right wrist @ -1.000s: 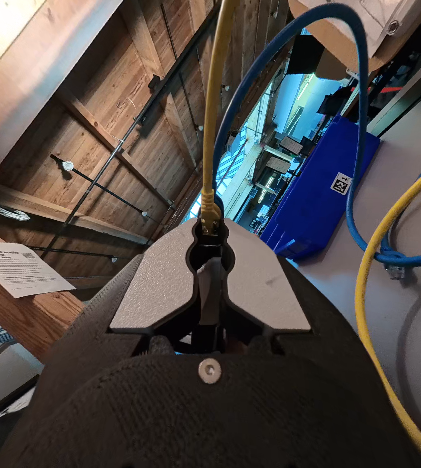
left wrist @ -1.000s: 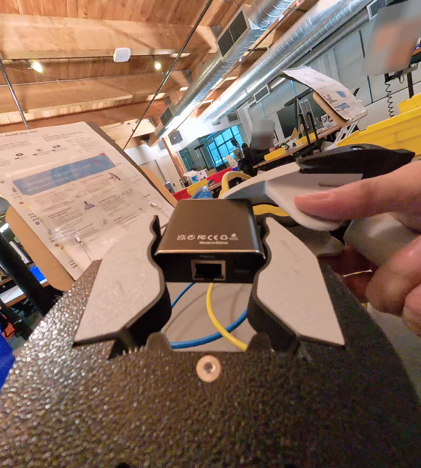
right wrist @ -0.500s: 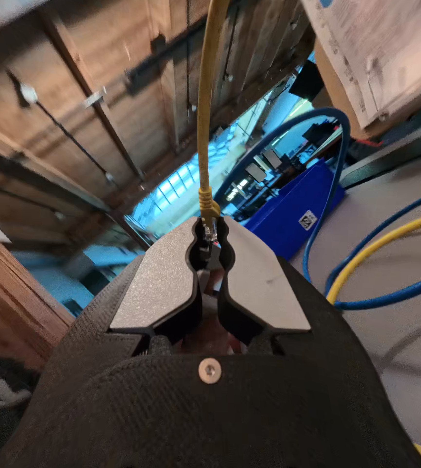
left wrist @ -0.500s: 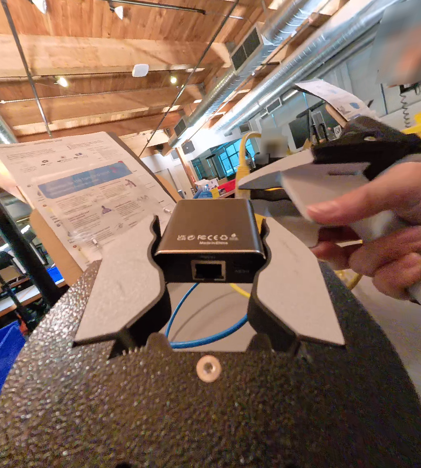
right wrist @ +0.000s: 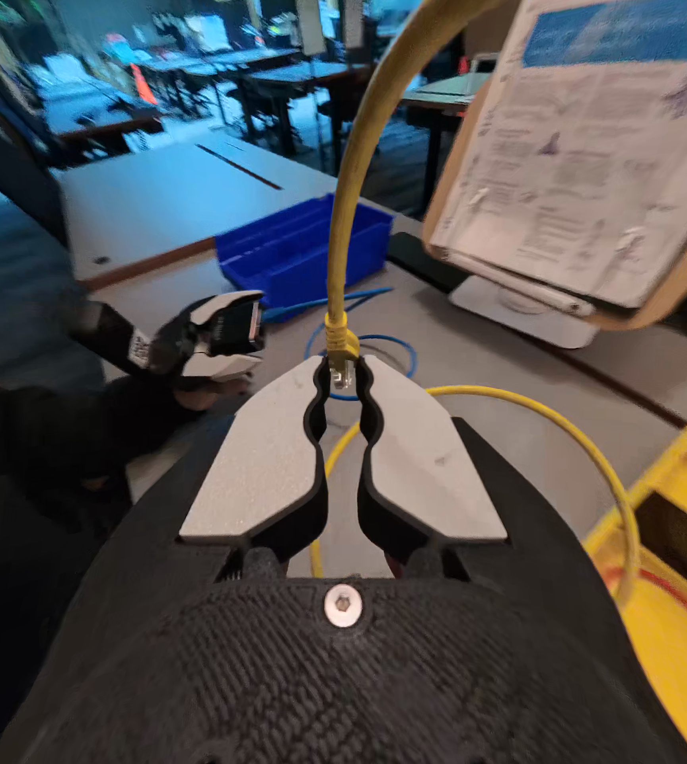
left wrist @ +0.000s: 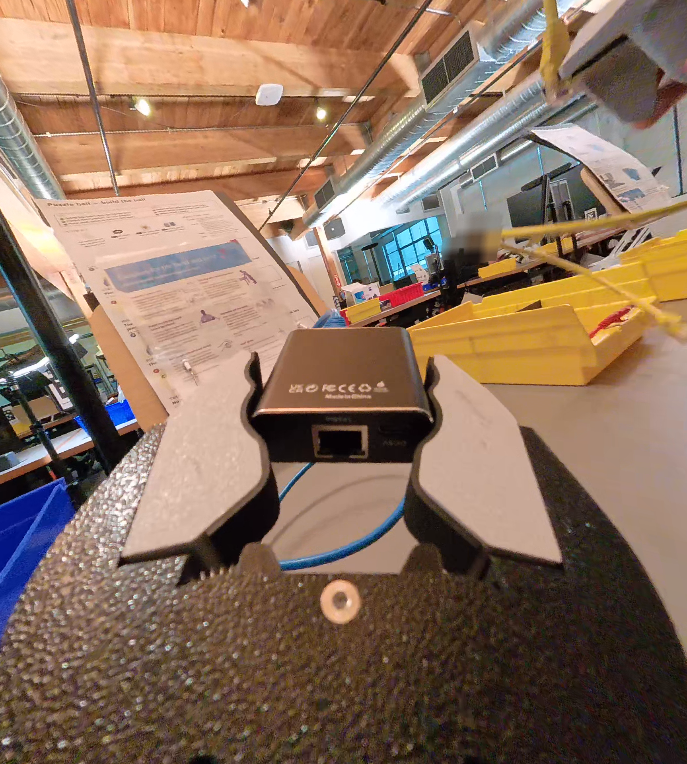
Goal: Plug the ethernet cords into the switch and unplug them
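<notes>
The yellow cord's plug [right wrist: 341,364] has swung up and away from the switch [left wrist: 343,395], now well apart.
We pinch the small, stiff plug in the right gripper [right wrist: 342,374]; the left gripper [left wrist: 342,413] clamps the light, rigid switch by its sides above the table [left wrist: 622,434].

Worktop [right wrist: 498,364]: grey, flat, dark seam near its right edge.
Blue cord [right wrist: 405,351]: looped loosely mid-surface.
Yellow cord [right wrist: 540,413]: curves across the near right.
Blue bin [right wrist: 292,252]: far side.
Yellow bins [left wrist: 540,343]: right side.
White stand base [right wrist: 519,310]: beneath the tilted board.
</notes>
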### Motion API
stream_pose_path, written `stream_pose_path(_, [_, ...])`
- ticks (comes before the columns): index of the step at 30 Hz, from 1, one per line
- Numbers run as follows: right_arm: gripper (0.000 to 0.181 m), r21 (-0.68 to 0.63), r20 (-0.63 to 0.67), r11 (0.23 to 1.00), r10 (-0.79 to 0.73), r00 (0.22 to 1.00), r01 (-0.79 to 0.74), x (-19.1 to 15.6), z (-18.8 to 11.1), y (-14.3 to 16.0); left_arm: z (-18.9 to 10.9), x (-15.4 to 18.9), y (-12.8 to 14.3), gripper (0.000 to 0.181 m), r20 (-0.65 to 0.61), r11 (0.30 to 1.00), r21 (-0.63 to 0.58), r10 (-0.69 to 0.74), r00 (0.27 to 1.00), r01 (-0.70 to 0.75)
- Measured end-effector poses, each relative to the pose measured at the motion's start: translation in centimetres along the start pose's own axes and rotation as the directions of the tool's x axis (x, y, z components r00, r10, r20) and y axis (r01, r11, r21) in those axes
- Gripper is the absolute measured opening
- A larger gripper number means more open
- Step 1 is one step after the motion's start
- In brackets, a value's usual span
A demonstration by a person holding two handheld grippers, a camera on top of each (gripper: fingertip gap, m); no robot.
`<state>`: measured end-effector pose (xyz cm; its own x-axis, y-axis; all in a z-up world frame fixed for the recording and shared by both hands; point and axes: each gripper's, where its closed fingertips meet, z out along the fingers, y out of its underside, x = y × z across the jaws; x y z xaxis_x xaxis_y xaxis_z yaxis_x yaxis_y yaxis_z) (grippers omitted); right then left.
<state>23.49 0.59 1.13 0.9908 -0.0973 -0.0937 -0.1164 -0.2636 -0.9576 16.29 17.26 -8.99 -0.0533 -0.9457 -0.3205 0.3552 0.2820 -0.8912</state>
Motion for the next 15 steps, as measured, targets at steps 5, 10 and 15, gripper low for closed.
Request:
stream_pose_path(5, [0.013,-0.107,-0.050,0.990,-0.101,0.994,0.095,5.5,-3.9,-2.5,0.1,0.3,0.2,0.075,-0.018,1.000,-0.007,-0.005,1.000,0.005])
stream_pose_path(10, [0.013,-0.092,-0.001,0.995,-0.040,0.999,0.040,12.1,-4.4,-1.1,0.2,0.6,0.3,0.075,-0.032,1.000,-0.014,0.001,0.999,-0.001])
stream_pose_path(15, [0.013,-0.127,-0.014,0.991,0.043,0.999,-0.044,17.7,-3.0,4.9,0.2,0.8,0.4,0.075,-0.042,1.000,-0.016,0.004,0.999,-0.005])
